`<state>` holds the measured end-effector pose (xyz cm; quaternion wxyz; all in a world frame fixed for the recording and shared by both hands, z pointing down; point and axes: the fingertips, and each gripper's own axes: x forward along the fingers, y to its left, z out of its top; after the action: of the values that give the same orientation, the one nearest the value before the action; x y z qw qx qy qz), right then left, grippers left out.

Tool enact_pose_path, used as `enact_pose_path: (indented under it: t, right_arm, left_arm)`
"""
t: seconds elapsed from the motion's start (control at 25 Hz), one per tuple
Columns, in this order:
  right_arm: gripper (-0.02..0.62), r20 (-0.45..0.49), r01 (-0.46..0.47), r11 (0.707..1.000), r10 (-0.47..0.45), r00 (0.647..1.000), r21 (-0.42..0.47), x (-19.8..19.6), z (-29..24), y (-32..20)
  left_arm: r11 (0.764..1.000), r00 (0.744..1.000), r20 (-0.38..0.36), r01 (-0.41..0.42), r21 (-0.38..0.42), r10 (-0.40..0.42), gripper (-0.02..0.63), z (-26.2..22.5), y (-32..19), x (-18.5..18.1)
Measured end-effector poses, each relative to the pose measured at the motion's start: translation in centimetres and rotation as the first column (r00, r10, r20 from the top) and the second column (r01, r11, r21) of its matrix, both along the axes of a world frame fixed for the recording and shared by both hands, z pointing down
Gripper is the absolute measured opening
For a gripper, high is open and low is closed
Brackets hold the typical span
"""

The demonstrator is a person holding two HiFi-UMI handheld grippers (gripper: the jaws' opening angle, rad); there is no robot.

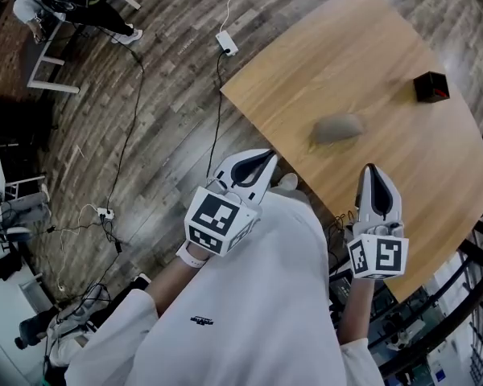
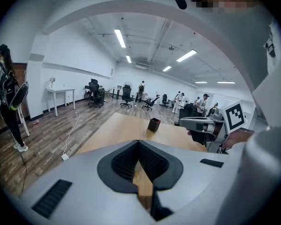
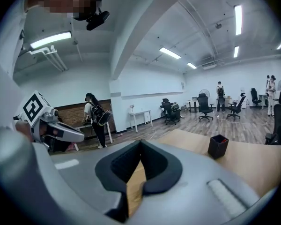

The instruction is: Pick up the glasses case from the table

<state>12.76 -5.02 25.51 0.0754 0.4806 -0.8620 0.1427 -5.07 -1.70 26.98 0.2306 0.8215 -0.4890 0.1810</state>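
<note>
- The glasses case [image 1: 336,128] is lying on the tabletop [image 1: 362,47] — at the eight o'clock of a black box [image 1: 431,86].
- The left gripper [image 1: 266,157] is hovering at the case's eight o'clock, jaws closed, empty.
- The right gripper [image 1: 371,170] is hovering at its five o'clock — jaws closed, empty.

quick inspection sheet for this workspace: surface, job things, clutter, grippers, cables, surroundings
surface: wooden table, rounded corner, mostly bare.
job's things: grey glasses case lies flat on the table, untouched, ahead of both grippers.
clutter: small black box with something red in it, farther along the table.
grippers: left gripper jaws together, holding nothing; right gripper jaws together, holding nothing.
cables: white cable with a plug block on the floor; black cable beside the table edge; power strip.
surroundings: plank floor; office chairs; person with a backpack.
</note>
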Motion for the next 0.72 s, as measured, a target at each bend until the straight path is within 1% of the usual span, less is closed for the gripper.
enact_pose_path:
  t: [0.2, 0.44, 0.64, 0.72]
  right_arm:
    - [0.011, -0.003, 0.001, 1.0, -0.001, 1.0, -0.012, 0.5, 0.2, -0.5]
    - [0.011, -0.019, -0.006, 1.0, 0.005, 1.0, -0.027, 2.1, 0.9, -1.8]
    - [0.011, -0.034, 0.011, 0.999, -0.012, 0.999, -0.036, 2.6, 1.9, -2.4]
    - [0.011, -0.038, 0.018, 0.999, -0.02, 0.999, -0.044, 2.5, 2.5, -2.9]
  left_arm:
    - [0.999, 1.0, 0.005, -0.026, -0.023, 0.026, 0.006, 0.5, -0.9, 0.9]
    - [0.998, 0.999, 0.001, -0.053, -0.034, 0.053, 0.006, 1.2, -2.4, 2.9]
    - [0.998, 0.999, 0.002, -0.051, -0.024, 0.051, 0.006, 2.0, -2.8, 3.8]
    - [0.999, 0.999, 0.012, -0.036, -0.015, 0.036, 0.008, 2.5, -3.4, 3.6]
